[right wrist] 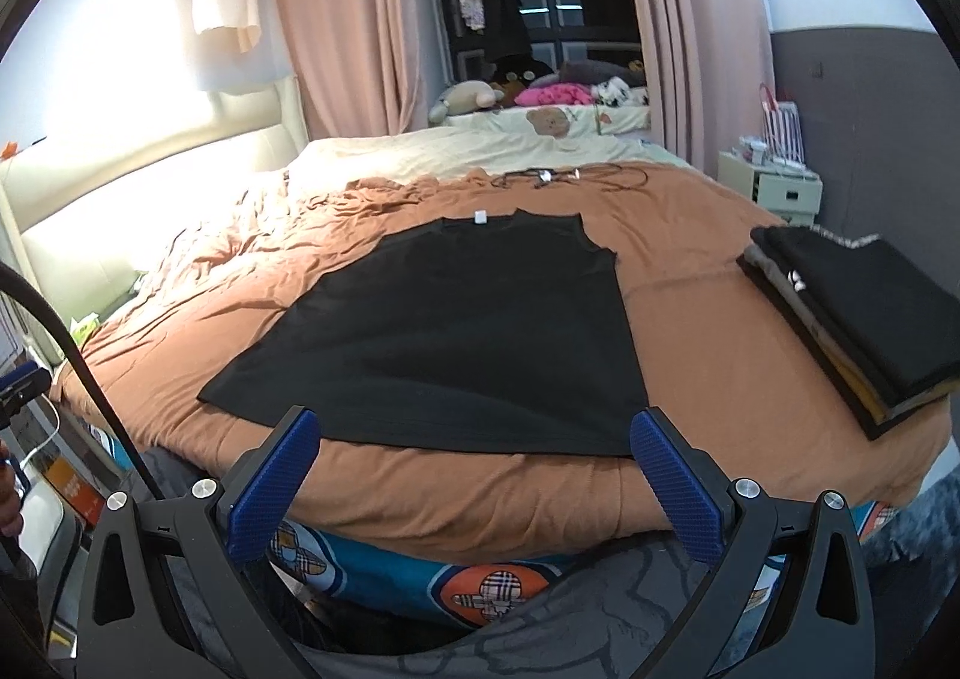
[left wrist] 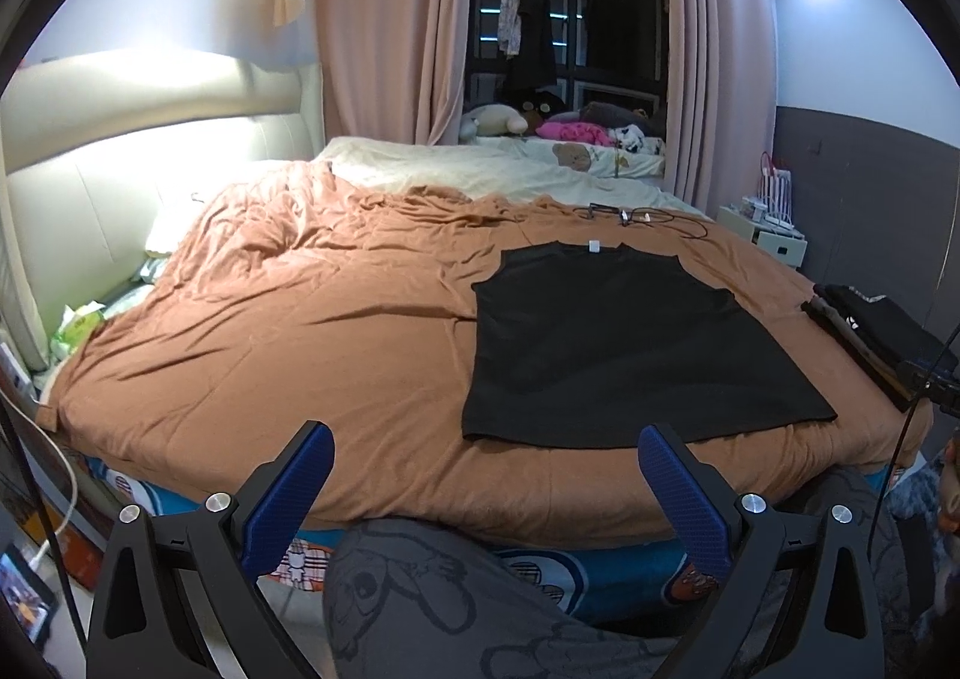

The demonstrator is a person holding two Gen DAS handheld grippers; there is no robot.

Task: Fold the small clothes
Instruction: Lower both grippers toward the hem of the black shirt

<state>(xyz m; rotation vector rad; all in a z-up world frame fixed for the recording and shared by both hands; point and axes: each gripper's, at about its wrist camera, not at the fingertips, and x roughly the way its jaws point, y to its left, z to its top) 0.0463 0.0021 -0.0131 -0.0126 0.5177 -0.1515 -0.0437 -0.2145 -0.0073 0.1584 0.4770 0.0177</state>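
You held both claws wide open and empty off the near edge of the bed (left wrist: 336, 331), the left claw (left wrist: 485, 490) and right claw (right wrist: 474, 469) touching nothing. The black sleeveless top (right wrist: 456, 331) lay spread flat on the orange cover by that near edge, collar toward the far side. A stack of folded clothes (right wrist: 858, 313) sat at the bed's right edge, well apart.

Bed (right wrist: 690, 331): black shirt (right wrist: 444, 331), folded stack (right wrist: 852, 313), cables (right wrist: 540, 176).

Pink curtains (left wrist: 384, 18) frame a dark window (left wrist: 570, 6) behind the bed (left wrist: 300, 319).
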